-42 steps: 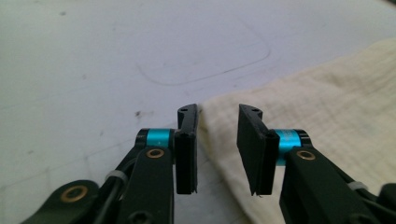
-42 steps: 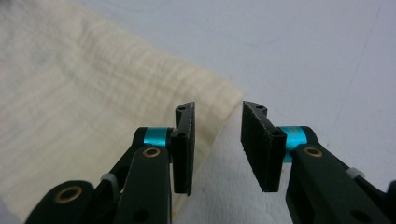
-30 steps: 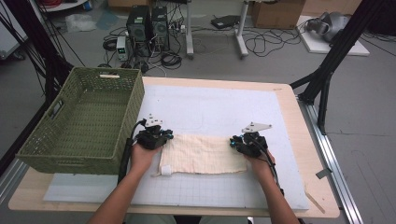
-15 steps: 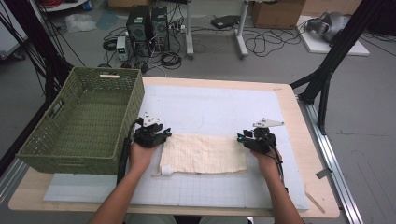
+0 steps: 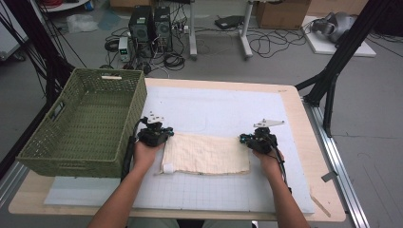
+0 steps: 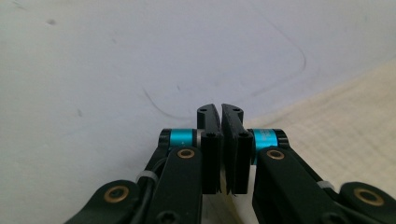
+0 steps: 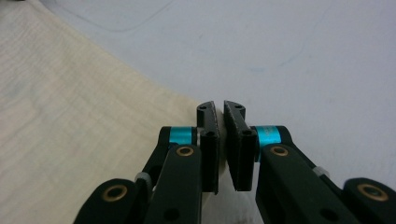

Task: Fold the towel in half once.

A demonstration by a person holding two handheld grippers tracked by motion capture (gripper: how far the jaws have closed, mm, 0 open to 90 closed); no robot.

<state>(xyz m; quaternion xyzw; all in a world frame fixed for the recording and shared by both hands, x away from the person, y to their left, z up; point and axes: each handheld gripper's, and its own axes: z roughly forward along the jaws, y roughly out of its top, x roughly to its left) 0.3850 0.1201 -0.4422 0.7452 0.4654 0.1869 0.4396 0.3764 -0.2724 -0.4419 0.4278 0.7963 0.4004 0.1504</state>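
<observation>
A cream cloth (image 5: 206, 154) lies folded flat on the white mat (image 5: 214, 102) in the high view. My left gripper (image 5: 164, 134) sits at its far left corner and my right gripper (image 5: 246, 138) at its far right corner. Both pairs of jaws have just been closing. In the left gripper view the jaws (image 6: 220, 109) stand together, with the cloth's (image 6: 336, 121) edge running in between them. In the right gripper view the jaws (image 7: 220, 106) pinch the corner of the cloth (image 7: 70, 116), and cream fabric shows in the thin gap.
A green woven basket (image 5: 130, 118) stands on the table's left side, close to my left hand. A small white tag (image 5: 167, 167) lies at the cloth's near left corner. The wooden table edge (image 5: 318, 156) runs along the right of the mat.
Half a second ago the right gripper stood a little to the right of the cloth; now it is back at the corner. The left gripper and the cloth have hardly moved.
</observation>
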